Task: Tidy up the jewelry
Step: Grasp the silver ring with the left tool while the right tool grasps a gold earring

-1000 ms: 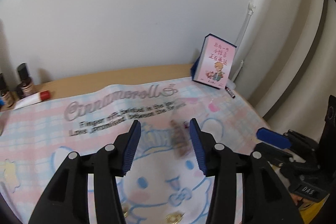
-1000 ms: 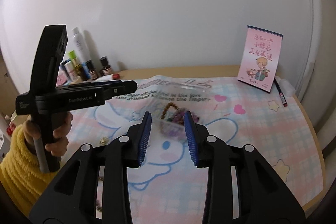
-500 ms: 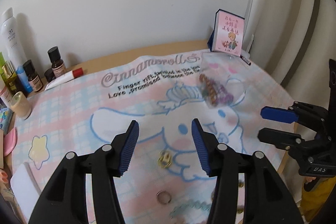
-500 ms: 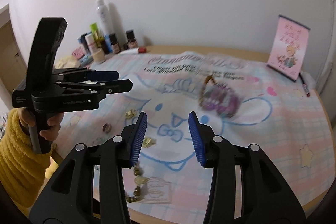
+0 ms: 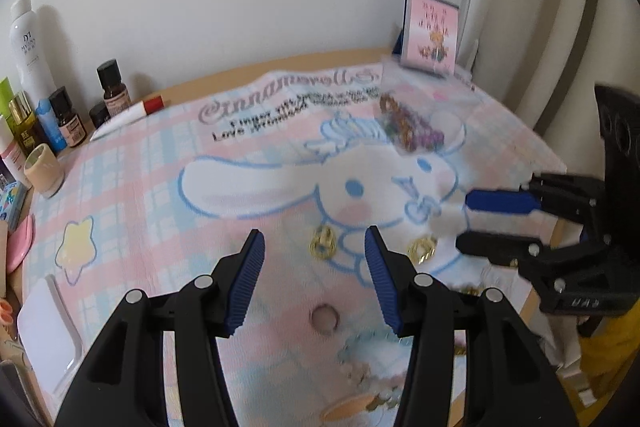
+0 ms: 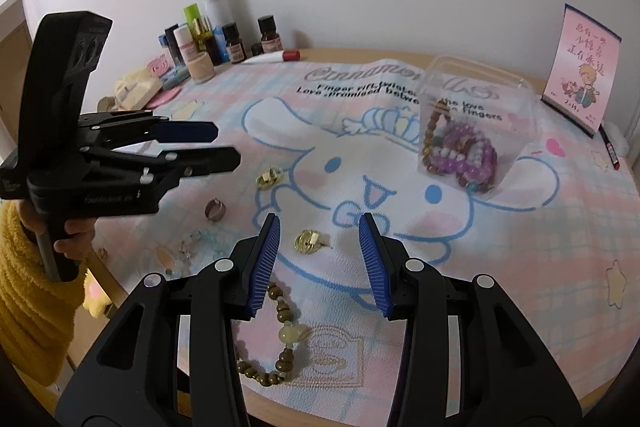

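Looking from the left wrist, the left tongs (image 5: 314,247) hang over a pink and blue cartoon cloth (image 5: 168,163) spread on the desk (image 5: 240,75), with the blue pads parted to a middling gap and nothing between them. Below that gap a small ring (image 5: 325,315) lies on the cloth, and two gold clips (image 5: 324,242) sit just beyond the fingertips. Farther back stands a clear box (image 5: 412,107) with beaded bracelets (image 5: 410,129) inside, blurred in this view. At the right edge the right tongs (image 5: 476,225) come in sideways above the cloth. Bottles (image 5: 52,107) line the wall on the left, and a pink card (image 5: 431,33) stands at the back right. From the right wrist, the right tongs (image 6: 320,239) also stand partly open and hold nothing; a gold clip (image 6: 307,241) lies on the cloth between the fingertips, untouched. A string of brown beads (image 6: 282,331) lies near the desk's front edge under the left finger. The clear box (image 6: 476,99) of bracelets (image 6: 460,157) stands sharp to the upper right, well apart from the loose pieces. At left a hand (image 6: 70,239) in a yellow sleeve (image 6: 28,307) grips the left tongs (image 6: 222,145), with another gold clip (image 6: 269,178) and the ring (image 6: 215,209) on the cloth near them.
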The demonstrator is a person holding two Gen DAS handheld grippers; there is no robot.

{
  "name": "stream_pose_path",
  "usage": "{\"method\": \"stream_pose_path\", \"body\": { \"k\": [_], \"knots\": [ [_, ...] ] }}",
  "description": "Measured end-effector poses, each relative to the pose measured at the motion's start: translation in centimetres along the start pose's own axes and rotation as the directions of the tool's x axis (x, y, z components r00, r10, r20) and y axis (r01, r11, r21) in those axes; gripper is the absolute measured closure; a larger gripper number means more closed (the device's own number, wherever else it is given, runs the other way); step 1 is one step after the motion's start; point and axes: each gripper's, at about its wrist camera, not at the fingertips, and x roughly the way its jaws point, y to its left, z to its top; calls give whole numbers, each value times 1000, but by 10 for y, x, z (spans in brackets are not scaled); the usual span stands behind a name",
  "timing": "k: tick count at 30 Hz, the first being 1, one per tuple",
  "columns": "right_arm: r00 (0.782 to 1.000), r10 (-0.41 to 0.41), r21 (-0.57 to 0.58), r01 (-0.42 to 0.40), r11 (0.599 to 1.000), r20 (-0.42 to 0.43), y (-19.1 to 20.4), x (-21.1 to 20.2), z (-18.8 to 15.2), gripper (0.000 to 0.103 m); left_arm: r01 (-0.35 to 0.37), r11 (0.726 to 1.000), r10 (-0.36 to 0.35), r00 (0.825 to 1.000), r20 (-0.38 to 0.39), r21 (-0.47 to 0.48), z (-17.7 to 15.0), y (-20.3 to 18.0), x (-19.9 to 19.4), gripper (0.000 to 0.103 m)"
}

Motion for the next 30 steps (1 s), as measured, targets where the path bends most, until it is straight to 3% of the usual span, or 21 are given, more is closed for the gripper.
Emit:
{"method": "stream_pose_path", "body": {
  "k": [6, 10, 20, 24, 26, 30],
  "knots": [
    [1000, 2, -12, -2, 1000, -24, 1, 7, -3, 63, -11, 1000, 11, 999, -42, 13, -14, -1, 8, 55],
    [999, 2, -18, -2, 1000, -43, 2, 13, -4, 63, -8, 1000, 8, 998, -68, 9, -19, 0, 12, 71],
    [998, 9, -36, -12, 999, -63, 6, 24, -5, 65, -21, 1000, 22, 996, -92, 14, -23, 0, 18, 71],
    [998, -5, -50, 2, 999, -60, 10, 27, -3, 72, -32, 999, 33, 995, -92, 19, -24, -1, 18, 77],
    [998, -19, -62, 15, 998, -61, 11, 28, -2, 78, -30, 999, 32, 995, -93, 20, -25, -1, 17, 85],
    [997, -47, -75, 42, 996, -65, 11, 30, -1, 89, -30, 999, 32, 995, -93, 19, -25, 0, 17, 87]
  ]
}}
